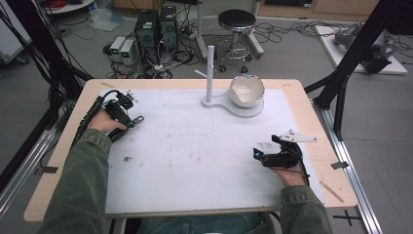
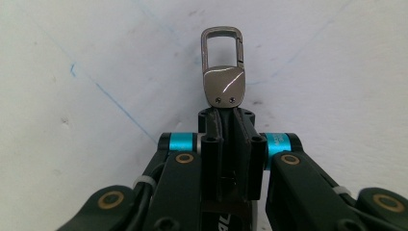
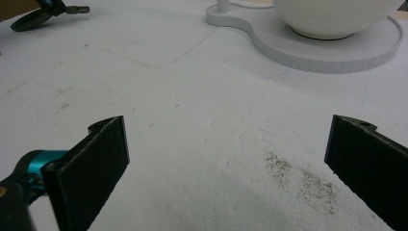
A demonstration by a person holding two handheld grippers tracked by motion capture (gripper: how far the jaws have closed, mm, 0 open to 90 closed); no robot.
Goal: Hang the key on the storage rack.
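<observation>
The left gripper (image 2: 225, 120) pinches only the bottom edge of a grey metal carabiner clip (image 2: 223, 72) at the white mat's (image 1: 195, 156) left side, so it could twist or slip free if jolted. The right gripper (image 3: 226, 159) rests wide apart, empty, well short of the white bowl (image 1: 247, 90) on its stand (image 1: 210, 73).

A wooden desk (image 1: 58, 161) carried a white mat (image 1: 195, 161) over most of its top. A white stand (image 1: 234, 105) sat on the mat near the far edge.
</observation>
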